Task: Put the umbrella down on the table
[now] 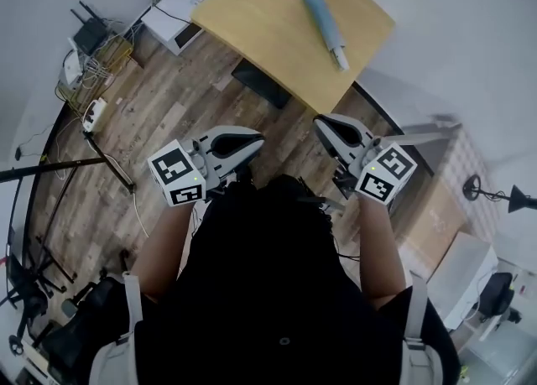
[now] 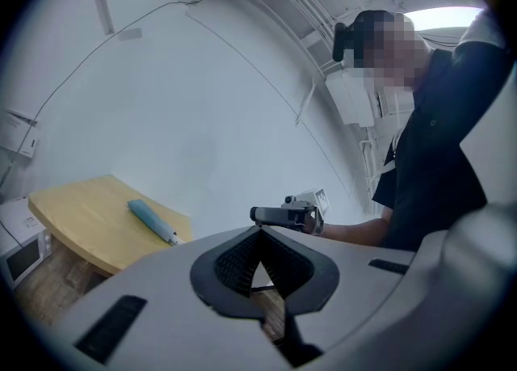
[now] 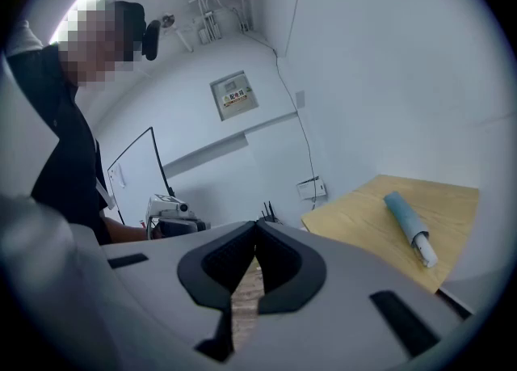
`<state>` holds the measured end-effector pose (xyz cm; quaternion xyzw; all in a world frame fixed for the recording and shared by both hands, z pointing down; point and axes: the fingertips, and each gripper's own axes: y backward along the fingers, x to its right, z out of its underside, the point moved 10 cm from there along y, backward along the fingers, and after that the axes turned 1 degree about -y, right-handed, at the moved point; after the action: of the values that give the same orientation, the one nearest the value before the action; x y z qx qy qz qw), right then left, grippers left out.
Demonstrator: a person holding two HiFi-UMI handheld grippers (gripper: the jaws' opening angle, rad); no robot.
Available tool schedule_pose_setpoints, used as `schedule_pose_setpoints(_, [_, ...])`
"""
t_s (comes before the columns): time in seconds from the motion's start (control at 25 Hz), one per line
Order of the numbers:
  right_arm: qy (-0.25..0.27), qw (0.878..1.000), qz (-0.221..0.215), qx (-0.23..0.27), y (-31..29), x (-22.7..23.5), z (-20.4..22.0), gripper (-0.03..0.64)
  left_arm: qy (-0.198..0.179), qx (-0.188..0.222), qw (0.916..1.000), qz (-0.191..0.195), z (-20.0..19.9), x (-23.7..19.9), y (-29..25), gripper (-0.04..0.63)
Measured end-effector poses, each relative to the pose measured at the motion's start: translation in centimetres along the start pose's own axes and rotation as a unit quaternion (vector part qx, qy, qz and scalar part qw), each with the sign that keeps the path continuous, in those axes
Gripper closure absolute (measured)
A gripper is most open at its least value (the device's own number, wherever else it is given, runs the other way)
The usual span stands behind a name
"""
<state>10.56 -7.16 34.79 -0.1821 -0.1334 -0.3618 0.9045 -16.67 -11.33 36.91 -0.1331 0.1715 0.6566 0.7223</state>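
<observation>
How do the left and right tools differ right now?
Left tool aims rightward in the head view; right tool aims up-left. In each tool's own view, the umbrella sits left of the left tool's jaws, right of the right tool's. Shared: both shut, empty, off the table.

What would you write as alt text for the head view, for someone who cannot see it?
Seen from above, a folded blue umbrella lies on a light wooden table, with nothing touching it. Nearer the camera, a person in a dark top holds the left gripper and right gripper, both shut and empty, over a wood-plank floor.
</observation>
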Motion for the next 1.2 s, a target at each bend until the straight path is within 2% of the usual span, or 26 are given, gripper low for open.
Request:
schedule_pose_setpoints(0.24, [0.011,1.000,-0.007,-0.010,0.7,-2.0,0.8,0.597,-0.022,-0.010,0.9994,0.025,-0.3,2.5,-0.1,0.583])
schedule_pose_setpoints(0.4, [0.020,1.000,-0.008,-0.007,2.7,-4.2,1.8,0.597,-0.031,-0.021,0.9986,0.036,0.2,5.6,-0.2,0.583])
schedule_pose_setpoints(0.52, [0.025,1.000,-0.010,0.000,5.3,-6.2,3.0,0.597,-0.042,-0.028,0.9985,0.021,1.5,8.1,0.0,0.583])
schedule_pose_setpoints(0.6, [0.015,1.000,-0.011,0.003,7.4,-7.4,4.2,0.597,-0.036,-0.022,0.9991,0.006,2.2,9.5,0.5,0.583])
schedule_pose_setpoints(0.72, [0.007,1.000,-0.010,0.003,10.9,-9.6,6.5,0.597,-0.031,-0.013,0.9994,0.003,3.7,12.7,0.5,0.583])
schedule_pose_setpoints(0.84, [-0.011,1.000,-0.008,0.009,14.1,-12.1,9.3,0.597,-0.018,-0.033,0.9992,0.011,6.6,16.5,-0.2,0.583])
schedule_pose_setpoints(1.0, [-0.057,0.998,-0.002,0.032,18.8,-15.3,13.8,0.597,-0.004,-0.072,0.9963,0.047,10.6,22.7,-1.3,0.583])
schedule_pose_setpoints(1.2, [-0.058,0.997,-0.002,0.044,22.1,-18.1,16.1,0.597,-0.008,-0.102,0.9924,0.068,12.6,27.2,-0.7,0.583])
